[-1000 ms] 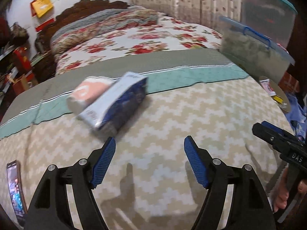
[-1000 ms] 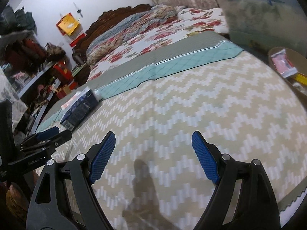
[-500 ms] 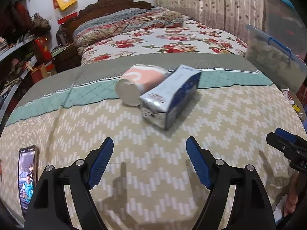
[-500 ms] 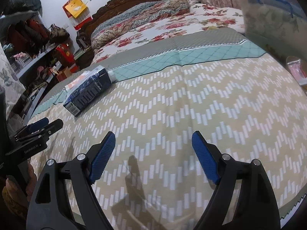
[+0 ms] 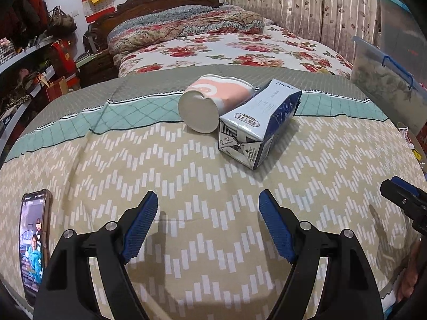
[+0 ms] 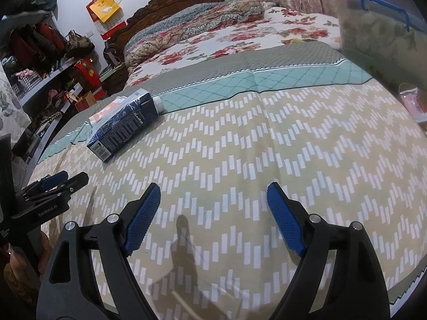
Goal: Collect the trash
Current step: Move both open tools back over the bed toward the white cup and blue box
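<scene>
Bed cover [image 5: 186, 186]: chevron-patterned spread with a teal band at the far side; soft, uneven surface carrying every item below.

Storage bin [image 5: 384, 88]: translucent, blue-handled, far right; cut by the frame edge, contents unreadable.

Left gripper [image 5: 208, 226]: fingers spread wide, nothing between the blue pads, hovering over bare cover near the viewer; trash lies ahead and slightly right.

Right gripper [image 6: 213, 216]: jaws likewise wide apart and empty, over open cover well right of the trash.

Carton [image 5: 256, 122]: blue-and-white, lying on its side mid-bed at the teal band's edge, creased end toward the viewer; print too small to read.

Cup [image 5: 210, 104]: pink-and-white paper cup on its side, base toward the viewer, touching the carton's left flank. From the right wrist view it is mostly hidden behind the carton.

Phone [image 5: 33, 242]: screen lit, near left edge of the bed; lower end cut off.

Risks, as judged: the cup may roll if the carton is lifted first; thin card may crush under a hard pinch; a wide leftward sweep could knock the phone. No trash receptacle is identifiable.
</scene>
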{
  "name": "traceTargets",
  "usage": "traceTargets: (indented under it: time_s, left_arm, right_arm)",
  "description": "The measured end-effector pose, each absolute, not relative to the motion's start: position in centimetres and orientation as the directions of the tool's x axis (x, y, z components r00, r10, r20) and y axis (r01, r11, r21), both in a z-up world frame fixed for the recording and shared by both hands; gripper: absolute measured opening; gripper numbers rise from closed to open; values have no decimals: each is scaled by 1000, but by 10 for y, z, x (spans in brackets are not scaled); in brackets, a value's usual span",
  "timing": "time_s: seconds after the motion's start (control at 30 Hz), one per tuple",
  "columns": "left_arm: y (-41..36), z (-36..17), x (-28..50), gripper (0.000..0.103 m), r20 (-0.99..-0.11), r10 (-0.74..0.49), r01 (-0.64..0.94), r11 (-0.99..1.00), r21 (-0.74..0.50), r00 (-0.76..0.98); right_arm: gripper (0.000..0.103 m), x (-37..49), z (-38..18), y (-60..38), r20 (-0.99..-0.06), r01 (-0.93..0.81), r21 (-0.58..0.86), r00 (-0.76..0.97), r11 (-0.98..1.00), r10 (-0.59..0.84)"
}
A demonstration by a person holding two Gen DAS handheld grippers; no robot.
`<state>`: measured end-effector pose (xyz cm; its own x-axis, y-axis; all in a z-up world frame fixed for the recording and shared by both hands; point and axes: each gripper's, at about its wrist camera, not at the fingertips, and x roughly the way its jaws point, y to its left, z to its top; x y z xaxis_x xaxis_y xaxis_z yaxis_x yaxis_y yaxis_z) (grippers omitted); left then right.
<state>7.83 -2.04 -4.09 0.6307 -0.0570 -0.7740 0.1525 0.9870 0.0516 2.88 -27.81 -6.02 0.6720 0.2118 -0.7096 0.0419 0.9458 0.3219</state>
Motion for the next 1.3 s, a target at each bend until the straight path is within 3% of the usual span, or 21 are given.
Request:
traceTargets:
  time_s: [0.6,0.93,1.3]
  left_arm:
    - [0,-41,80,80,-763,-111,128,991,-37,637]
    - [5,-39,77,80,-749,-120,109,992,-63,651]
    - [18,-40,77,80,-752,-154,84,988,-131,641]
  right_arm:
    - [83,42,-61,-263,-715,19,318,662,948,226]
    - [83,120,-5,-220,-634,-142,285,714,948,298]
    - [83,211,1,-161,-732,-221,274,583,936,352]
